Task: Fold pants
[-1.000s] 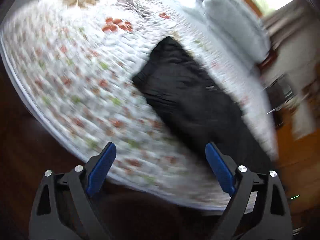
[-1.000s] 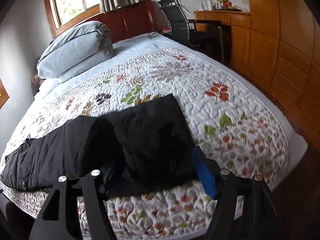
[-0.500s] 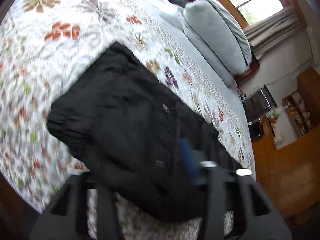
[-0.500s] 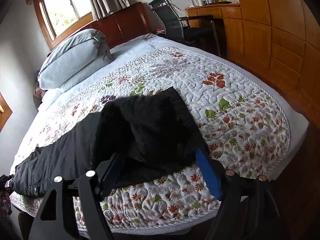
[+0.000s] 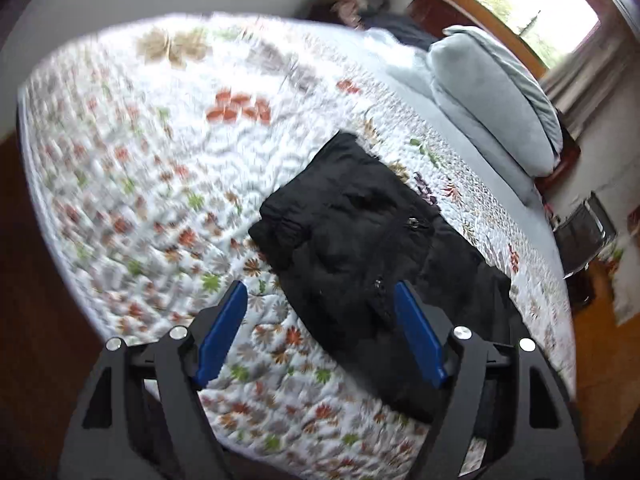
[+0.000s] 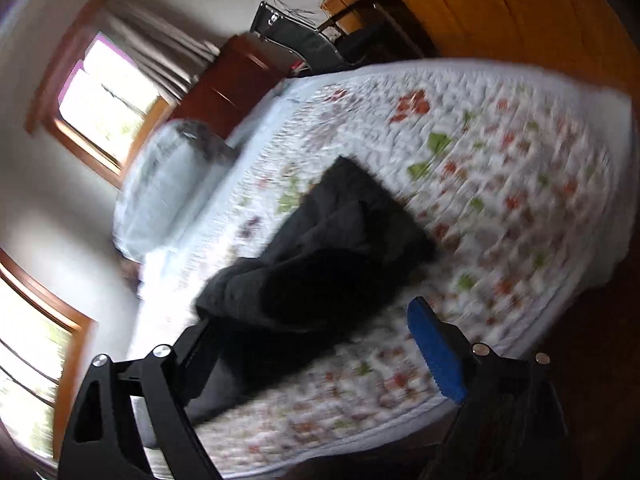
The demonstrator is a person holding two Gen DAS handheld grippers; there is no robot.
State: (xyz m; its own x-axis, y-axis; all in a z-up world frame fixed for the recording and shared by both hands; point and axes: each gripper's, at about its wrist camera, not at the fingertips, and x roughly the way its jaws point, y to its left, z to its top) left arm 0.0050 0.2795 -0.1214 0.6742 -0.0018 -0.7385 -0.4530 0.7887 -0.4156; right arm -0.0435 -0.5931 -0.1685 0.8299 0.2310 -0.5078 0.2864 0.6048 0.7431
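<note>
Black pants (image 5: 352,248) lie partly folded on the floral quilt (image 5: 132,168) near the bed's front edge. My left gripper (image 5: 320,336) is open above that edge, its right finger over the pants' near side, holding nothing. In the blurred right wrist view the pants (image 6: 320,264) lie bunched on the quilt (image 6: 520,184). My right gripper (image 6: 316,344) is open just before them; its left finger is hidden behind the cloth, the blue right fingertip (image 6: 436,356) shows clear of it.
Grey pillows (image 5: 496,100) lie at the head of the bed under a window (image 5: 532,12). A wooden headboard (image 6: 236,80), an office chair (image 6: 304,40) and wooden cabinets (image 6: 500,4) stand beyond. Dark wood floor (image 5: 36,280) borders the bed.
My right gripper let go of the pants' end and pulled back, tilting. My left gripper drew back from the pants and now stands open.
</note>
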